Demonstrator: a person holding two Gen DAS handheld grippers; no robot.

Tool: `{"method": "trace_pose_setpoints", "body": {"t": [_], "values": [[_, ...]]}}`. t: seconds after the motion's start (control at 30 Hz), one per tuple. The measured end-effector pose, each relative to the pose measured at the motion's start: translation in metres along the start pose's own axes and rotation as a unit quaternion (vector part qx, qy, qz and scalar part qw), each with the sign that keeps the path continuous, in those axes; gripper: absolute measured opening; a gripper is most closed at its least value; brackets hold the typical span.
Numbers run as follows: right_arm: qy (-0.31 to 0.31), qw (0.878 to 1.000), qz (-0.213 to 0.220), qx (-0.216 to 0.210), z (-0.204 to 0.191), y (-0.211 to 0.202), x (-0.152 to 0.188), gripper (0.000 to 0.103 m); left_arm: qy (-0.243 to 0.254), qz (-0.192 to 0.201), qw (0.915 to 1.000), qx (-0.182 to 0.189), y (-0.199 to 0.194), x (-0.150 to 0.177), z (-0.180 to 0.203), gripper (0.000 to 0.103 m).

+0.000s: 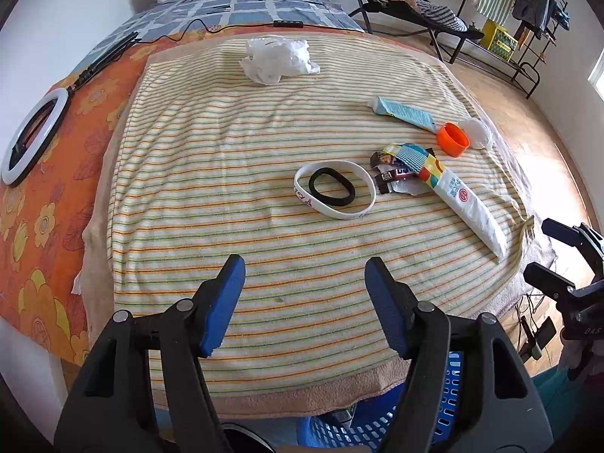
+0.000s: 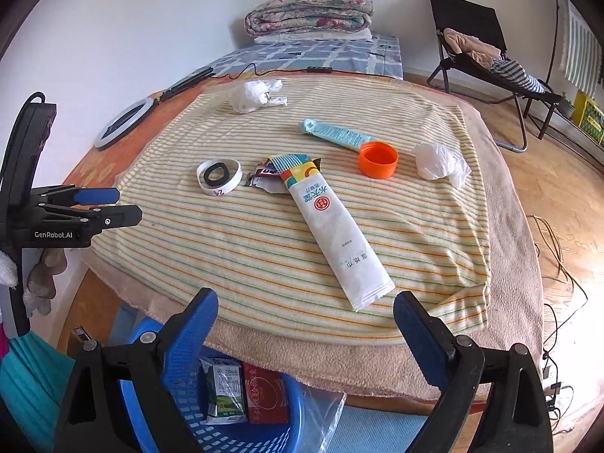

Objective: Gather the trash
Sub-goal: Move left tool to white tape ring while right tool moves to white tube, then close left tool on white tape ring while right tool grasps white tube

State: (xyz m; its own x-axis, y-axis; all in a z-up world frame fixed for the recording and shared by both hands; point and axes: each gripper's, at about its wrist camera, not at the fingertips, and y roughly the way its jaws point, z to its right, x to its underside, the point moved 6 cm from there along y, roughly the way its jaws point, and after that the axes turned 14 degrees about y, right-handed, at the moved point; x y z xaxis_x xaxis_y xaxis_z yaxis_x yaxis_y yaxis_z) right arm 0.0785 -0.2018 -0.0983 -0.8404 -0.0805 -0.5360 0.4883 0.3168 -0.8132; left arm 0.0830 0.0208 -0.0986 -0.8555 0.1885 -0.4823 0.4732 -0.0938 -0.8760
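On the striped towel [image 2: 234,249] lie a long white wipe packet [image 2: 336,238] [image 1: 468,207], torn snack wrappers [image 2: 264,173] [image 1: 400,166], an orange cap [image 2: 378,159] [image 1: 453,139], a light blue tube [image 2: 336,134] [image 1: 406,111] and two crumpled white plastic wads [image 2: 438,160] [image 2: 256,94]. My left gripper [image 1: 304,266] hovers open over the towel's near part, nothing between its fingers. Just short of the packet's near end, my right gripper [image 2: 305,298] stands open and empty over the towel's edge. Below it sits a blue basket [image 2: 181,389] holding a milk carton [image 2: 224,392] and a red pack [image 2: 264,396].
A white wristband [image 1: 334,190] rings a black hair tie [image 1: 331,186] mid-towel. A ring light [image 1: 34,136] lies on the orange cover at left. Folded quilts [image 2: 309,11] are stacked at the far end. A folding chair [image 2: 479,53] and cables [image 2: 558,256] occupy the wooden floor at right.
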Motion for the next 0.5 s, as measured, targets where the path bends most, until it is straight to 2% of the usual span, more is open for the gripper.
{"method": "trace_pose_setpoints", "body": {"t": [0.2, 0.27, 0.37, 0.5], "values": [[0.024, 1.000, -0.011, -0.011, 0.008, 0.023, -0.028, 0.095, -0.029, -0.007, 0.9995, 0.009, 0.020, -0.021, -0.021, 0.050], [0.033, 0.999, -0.016, -0.016, 0.009, 0.032, -0.033, 0.095, -0.038, -0.011, 0.9991, 0.013, 0.028, -0.027, -0.026, 0.049], [0.031, 0.999, -0.019, -0.011, 0.009, 0.044, -0.038, 0.095, -0.056, -0.023, 0.9979, 0.022, 0.043, -0.035, -0.034, 0.035], [0.035, 0.999, -0.023, -0.003, 0.016, 0.058, -0.043, 0.092, -0.082, -0.034, 0.9952, 0.041, 0.061, -0.040, -0.041, 0.028]]}}
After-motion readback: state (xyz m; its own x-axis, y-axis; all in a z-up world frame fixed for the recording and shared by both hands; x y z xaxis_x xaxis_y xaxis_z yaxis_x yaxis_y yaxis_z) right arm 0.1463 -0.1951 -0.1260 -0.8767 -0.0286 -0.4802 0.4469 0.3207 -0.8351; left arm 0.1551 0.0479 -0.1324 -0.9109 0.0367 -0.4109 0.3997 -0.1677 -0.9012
